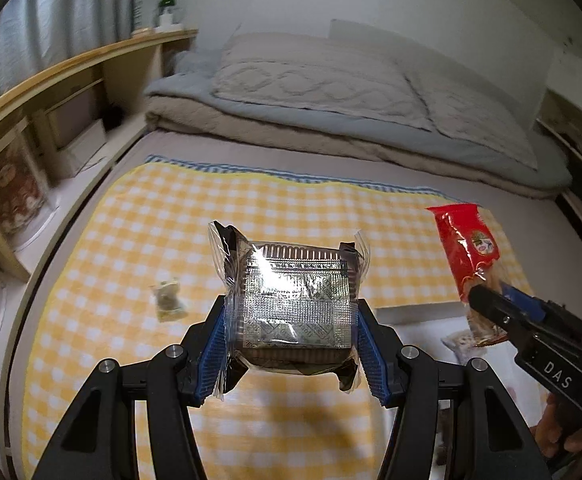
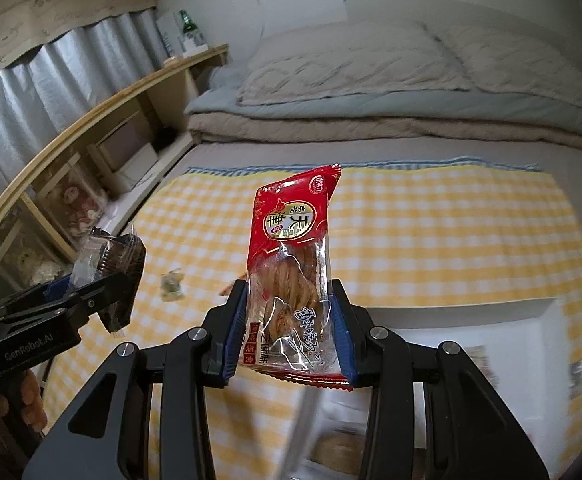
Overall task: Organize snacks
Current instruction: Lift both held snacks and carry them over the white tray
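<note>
Left wrist view: left tool (image 1: 291, 328) clamped on a clear-wrapped pastry pack (image 1: 291, 304), gripped by both side edges, lifted above the yellow checked cloth (image 1: 131, 232) on the bed. Small loose snack (image 1: 167, 298) lies on the cloth; white tray (image 1: 419, 314) at right, probably the sorting spot.

Right wrist view: right tool (image 2: 289, 332) pinches a red twist-snack packet (image 2: 291, 264) by its lower half, upright, above the tray's edge (image 2: 531, 308), likely for placing.

Right tool (image 2: 291, 336) clamps red snack packet (image 2: 291, 264) upright above yellow checked cloth (image 2: 431, 240); white tray (image 2: 471, 320) beneath.
</note>
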### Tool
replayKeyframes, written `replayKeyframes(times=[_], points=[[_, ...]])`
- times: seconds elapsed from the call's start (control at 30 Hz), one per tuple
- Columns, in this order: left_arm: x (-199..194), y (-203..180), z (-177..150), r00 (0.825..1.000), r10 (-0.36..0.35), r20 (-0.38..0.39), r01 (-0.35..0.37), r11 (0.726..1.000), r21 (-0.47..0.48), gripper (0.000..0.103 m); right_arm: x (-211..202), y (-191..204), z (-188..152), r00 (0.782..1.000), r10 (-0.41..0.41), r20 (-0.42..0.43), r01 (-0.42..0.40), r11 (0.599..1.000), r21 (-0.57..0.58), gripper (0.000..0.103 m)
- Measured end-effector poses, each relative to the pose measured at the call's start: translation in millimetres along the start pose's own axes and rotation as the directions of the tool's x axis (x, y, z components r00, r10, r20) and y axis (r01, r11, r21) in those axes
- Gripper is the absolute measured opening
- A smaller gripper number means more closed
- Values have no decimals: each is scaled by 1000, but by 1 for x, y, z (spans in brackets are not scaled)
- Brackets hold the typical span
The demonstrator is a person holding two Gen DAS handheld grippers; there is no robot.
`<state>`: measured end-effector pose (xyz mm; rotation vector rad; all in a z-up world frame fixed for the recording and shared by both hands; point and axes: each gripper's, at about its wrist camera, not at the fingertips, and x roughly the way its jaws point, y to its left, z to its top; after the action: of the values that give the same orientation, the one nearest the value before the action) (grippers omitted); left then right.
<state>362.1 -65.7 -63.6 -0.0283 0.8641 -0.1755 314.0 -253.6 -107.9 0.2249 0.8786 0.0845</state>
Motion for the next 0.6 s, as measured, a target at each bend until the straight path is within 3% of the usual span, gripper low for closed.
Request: replayKeyframes(times=[0.6], points=[[39, -99, -3, 994, -104, -37, 108, 988, 113, 58, -67, -112, -12, 986, -163, 47, 158, 984, 84, 40]])
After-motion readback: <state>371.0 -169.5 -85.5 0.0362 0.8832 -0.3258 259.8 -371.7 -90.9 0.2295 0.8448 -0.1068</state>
